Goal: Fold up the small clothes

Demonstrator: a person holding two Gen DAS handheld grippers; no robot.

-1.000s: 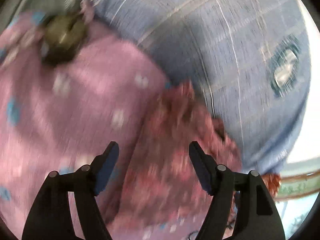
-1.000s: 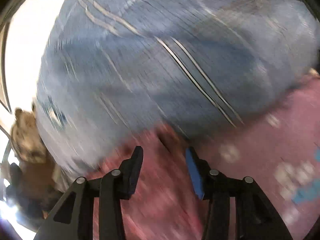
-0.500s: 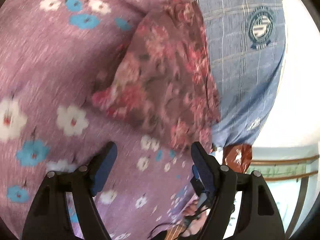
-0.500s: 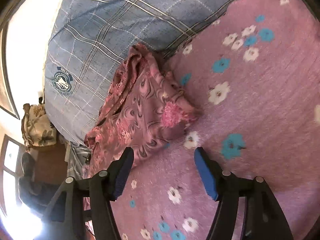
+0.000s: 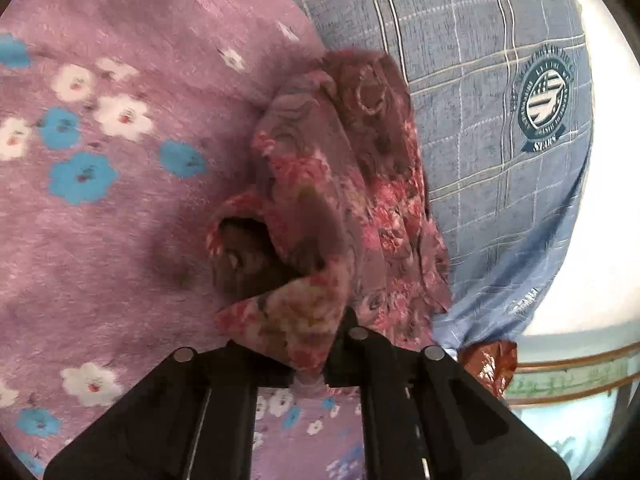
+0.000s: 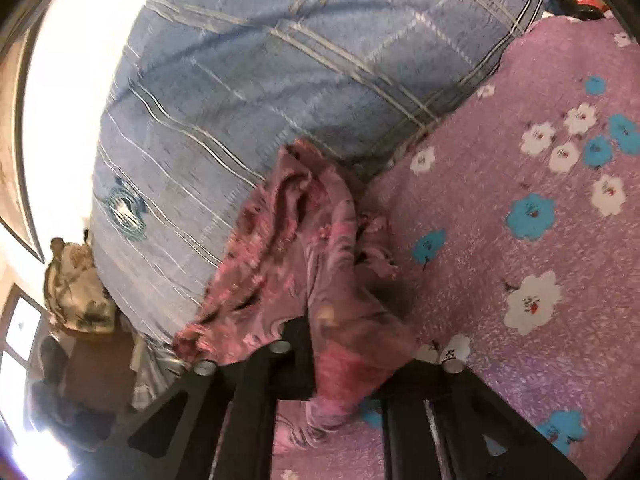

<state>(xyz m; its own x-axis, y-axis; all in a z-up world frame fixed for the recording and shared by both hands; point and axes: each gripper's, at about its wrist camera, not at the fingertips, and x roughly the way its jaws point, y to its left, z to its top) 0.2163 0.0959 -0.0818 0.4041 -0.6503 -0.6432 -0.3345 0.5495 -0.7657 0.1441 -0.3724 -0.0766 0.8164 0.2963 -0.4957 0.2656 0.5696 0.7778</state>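
My left gripper [image 5: 310, 364] and right gripper [image 6: 344, 368] have just clamped the floral garment [image 5: 340, 200]; shallow edge grips may slip during lifting.

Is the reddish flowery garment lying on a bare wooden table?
No, the floral garment lies on a purple flowered bedspread beside a blue checked pillow.

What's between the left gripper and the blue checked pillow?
Only the floral garment, which the left gripper pinches; it runs up to the blue checked pillow. Left wrist view.
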